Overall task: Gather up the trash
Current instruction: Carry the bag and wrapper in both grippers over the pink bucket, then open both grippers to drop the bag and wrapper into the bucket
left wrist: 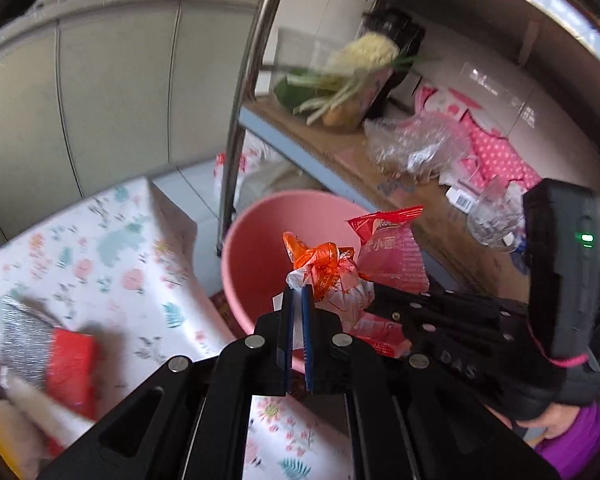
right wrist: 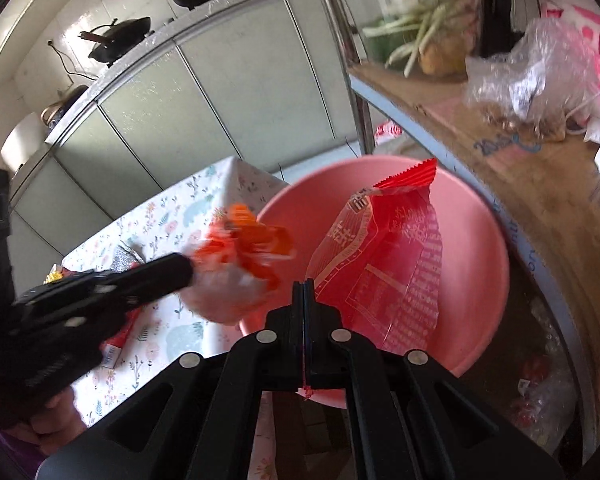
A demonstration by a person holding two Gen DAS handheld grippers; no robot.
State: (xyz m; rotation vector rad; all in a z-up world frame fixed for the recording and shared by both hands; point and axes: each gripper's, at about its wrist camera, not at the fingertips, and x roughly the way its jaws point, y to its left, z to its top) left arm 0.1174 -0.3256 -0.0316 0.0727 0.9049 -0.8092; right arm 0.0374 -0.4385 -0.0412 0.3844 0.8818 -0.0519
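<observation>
The left hand-held gripper [left wrist: 298, 292] is nearly closed, its blue pads pinching the edge of a knotted white bag [left wrist: 332, 280] with orange handles. The bag hangs over the near rim of the pink bin [left wrist: 256, 240], just beside the bench edge. The right hand-held gripper [right wrist: 305, 286] is clamped tight on the lower corner of a red wrapper [right wrist: 384, 264], which stands up over the bin's open mouth, its serrated top edge toward the far rim. In the right wrist view the bag [right wrist: 236, 272] is blurred and sits left of the wrapper, close to it; whether they touch cannot be told.

The bin stands in a narrow gap. To its left the bench [left wrist: 112, 248], under a floral cloth, ends in a sharp corner close to the rim. To its right a wooden shelf [right wrist: 512, 160] runs along and overhangs the bin's side. A steel post [left wrist: 246, 92] rises just behind the far rim. A red and silver packet [left wrist: 48, 348] lies blurred on the bench. On the shelf lie a clear bag [right wrist: 528, 80] and scallions [left wrist: 340, 92].
</observation>
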